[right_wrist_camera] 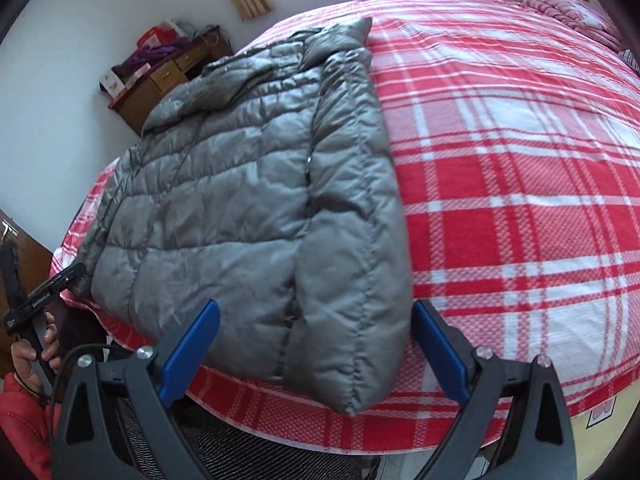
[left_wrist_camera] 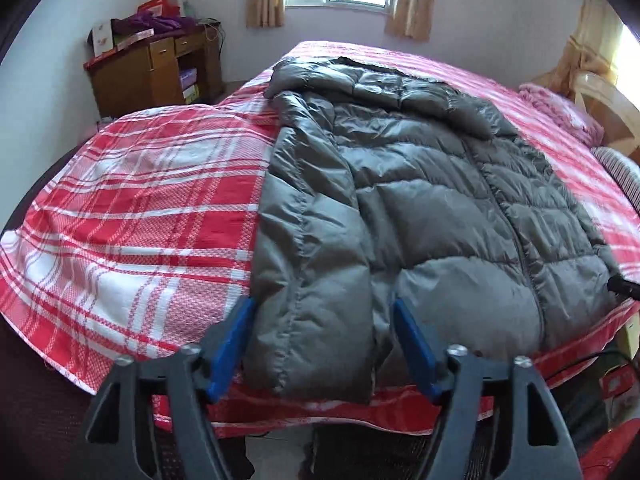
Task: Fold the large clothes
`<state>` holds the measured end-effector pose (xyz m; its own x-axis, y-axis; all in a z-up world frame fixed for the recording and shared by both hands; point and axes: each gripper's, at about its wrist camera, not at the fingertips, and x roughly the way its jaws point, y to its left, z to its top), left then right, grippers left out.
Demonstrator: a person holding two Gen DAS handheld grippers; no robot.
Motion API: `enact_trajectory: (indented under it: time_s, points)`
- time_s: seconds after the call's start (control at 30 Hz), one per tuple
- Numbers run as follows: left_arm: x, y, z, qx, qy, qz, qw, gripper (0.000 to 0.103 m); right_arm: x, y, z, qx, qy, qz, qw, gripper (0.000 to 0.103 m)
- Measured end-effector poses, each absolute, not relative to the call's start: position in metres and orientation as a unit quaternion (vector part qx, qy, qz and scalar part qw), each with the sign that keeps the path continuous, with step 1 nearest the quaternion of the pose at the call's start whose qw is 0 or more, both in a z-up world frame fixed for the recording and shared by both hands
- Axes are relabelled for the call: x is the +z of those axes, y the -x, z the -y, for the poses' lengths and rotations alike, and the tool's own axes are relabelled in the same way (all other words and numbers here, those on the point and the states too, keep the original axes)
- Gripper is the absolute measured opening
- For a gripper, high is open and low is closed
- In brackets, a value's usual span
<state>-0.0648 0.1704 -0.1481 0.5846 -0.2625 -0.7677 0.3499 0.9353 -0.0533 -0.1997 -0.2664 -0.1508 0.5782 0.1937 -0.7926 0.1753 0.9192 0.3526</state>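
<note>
Blue fingers [left_wrist_camera: 236, 344] of the left gripper [left_wrist_camera: 322, 312] stand apart around a grey sleeve [left_wrist_camera: 308, 280], not squeezing. Right gripper [right_wrist_camera: 316, 320] gapes wide too. Puffy jacket [right_wrist_camera: 240, 184] lies mid-frame on the checked bed [right_wrist_camera: 520, 184].

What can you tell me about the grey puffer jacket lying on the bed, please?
The puffer jacket is grey, shiny and quilted in padded sections, with a zip running down its front and a hood or collar bunched at the far end. It lies flat on the red and white checked bedsheet, hem near the bed's front edge, both sleeves folded in along its sides. Both grippers stand open over the hem corners; neither pinches it.
</note>
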Motion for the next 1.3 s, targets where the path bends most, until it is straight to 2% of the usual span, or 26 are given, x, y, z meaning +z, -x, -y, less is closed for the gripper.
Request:
enact_trajectory:
  time_s: [0.13,0.2,0.27,0.3,0.33,0.47,0.73,1.03,1.3]
  points:
    - [-0.150,0.065,-0.163,-0.169,-0.079,-0.426,0.885,0.075,-0.152,0.196,0.261,0.014,-0.187,-0.460,0.868,0.098]
    - [-0.150,0.066,-0.165,-0.168,-0.066,-0.420,0.889,0.074,-0.155,0.194,0.258,0.011,-0.176,-0.463,0.869,0.089]
    - [-0.150,0.066,-0.168,-0.170,-0.055,-0.415,0.892,0.048,-0.156,0.192,0.255,0.001,-0.148,-0.468,0.871,0.062]
    - [-0.153,0.063,-0.172,-0.181,-0.036,-0.428,0.885,0.028,-0.155,0.192,0.254,0.004,-0.139,-0.467,0.873,0.052]
    - [-0.155,0.061,-0.175,-0.188,-0.017,-0.434,0.881,0.027,-0.155,0.192,0.254,0.016,-0.145,-0.468,0.872,0.034]
    - [-0.144,0.062,-0.182,-0.203,0.009,-0.423,0.883,0.019,-0.150,0.194,0.258,0.033,-0.179,-0.455,0.872,0.018]
    - [-0.090,0.080,-0.205,-0.259,0.080,-0.362,0.892,0.014,-0.093,0.214,0.266,0.084,-0.238,-0.359,0.899,0.015]
    - [-0.022,0.109,-0.231,-0.323,0.148,-0.289,0.889,0.014,-0.033,0.247,0.269,0.092,-0.231,-0.286,0.926,0.015]
    - [0.024,0.091,-0.235,-0.339,0.183,-0.259,0.886,0.014,0.021,0.269,0.289,0.089,-0.259,-0.179,0.945,0.015]
